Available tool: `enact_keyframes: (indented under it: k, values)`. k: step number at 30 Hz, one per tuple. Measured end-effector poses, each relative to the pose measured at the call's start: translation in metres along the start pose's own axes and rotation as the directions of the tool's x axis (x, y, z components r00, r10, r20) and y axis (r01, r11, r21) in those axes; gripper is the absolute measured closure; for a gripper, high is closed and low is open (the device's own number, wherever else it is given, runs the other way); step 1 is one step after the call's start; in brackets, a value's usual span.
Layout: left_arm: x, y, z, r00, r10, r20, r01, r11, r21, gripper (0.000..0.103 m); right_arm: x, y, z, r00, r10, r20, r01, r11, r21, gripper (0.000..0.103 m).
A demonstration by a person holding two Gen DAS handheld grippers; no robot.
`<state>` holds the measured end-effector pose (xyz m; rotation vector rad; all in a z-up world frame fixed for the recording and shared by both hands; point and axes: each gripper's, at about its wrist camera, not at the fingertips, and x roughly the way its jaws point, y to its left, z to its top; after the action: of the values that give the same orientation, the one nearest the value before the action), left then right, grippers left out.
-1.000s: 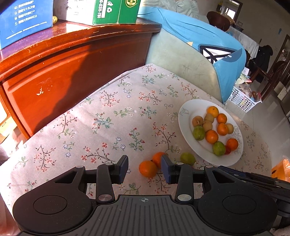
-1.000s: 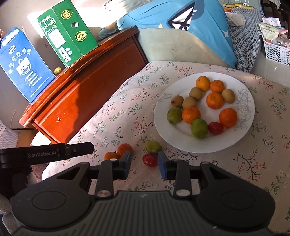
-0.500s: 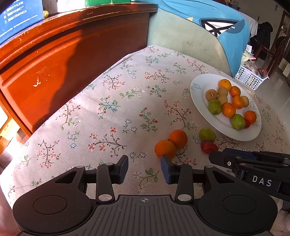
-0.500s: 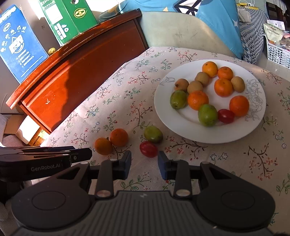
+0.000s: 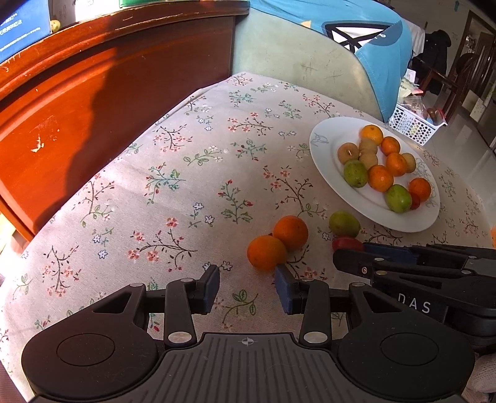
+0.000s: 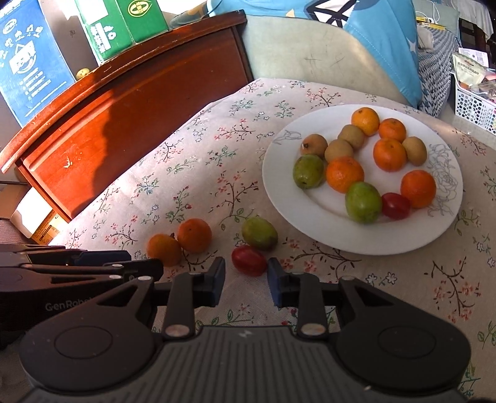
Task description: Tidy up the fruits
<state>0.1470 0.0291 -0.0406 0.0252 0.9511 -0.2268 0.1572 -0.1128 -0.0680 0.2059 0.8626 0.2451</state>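
A white plate [image 6: 313,214] [image 5: 324,155] holds several oranges, green fruits, brown fruits and one red fruit. Loose on the floral cloth lie two oranges [image 5: 267,251] [image 5: 290,232] [image 6: 163,249] [image 6: 194,235], a green fruit [image 6: 259,233] [image 5: 344,223] and a red fruit [image 6: 249,260] [image 5: 346,243]. My left gripper [image 5: 247,290] is open and empty, just short of the nearer orange. My right gripper [image 6: 246,282] is open and empty, with the red fruit just ahead of its jaws.
A red-brown wooden cabinet [image 6: 124,111] stands left of the table, with a blue box [image 6: 28,59] and a green box [image 6: 124,24] on top. A pale green chair [image 6: 313,52] with blue cloth stands behind. A white basket [image 6: 474,105] sits far right.
Both grippers have drawn back from the loose fruit, which earlier sat between the jaws and now lies ahead of them. The fruit has not moved.
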Motion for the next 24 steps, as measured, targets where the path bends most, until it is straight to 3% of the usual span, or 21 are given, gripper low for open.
enact_keyframes:
  k: [9,18,24]
  values:
    - [0.009,-0.005,0.003,0.999,-0.037,0.026,0.037,0.999,-0.004,0.066,-0.004,-0.005,-0.001,1.000,0.023,-0.005,-0.023,0.999,0.022,0.083]
    - [0.016,-0.008,0.002,0.999,-0.037,0.041,0.037,0.999,0.002,0.069,-0.002,-0.008,-0.001,1.000,0.027,-0.007,-0.026,0.998,0.049,0.079]
    - [0.016,-0.010,0.001,0.998,-0.033,0.053,0.033,0.999,-0.002,0.075,0.000,-0.001,-0.002,1.000,0.011,0.003,-0.011,1.000,0.004,0.079]
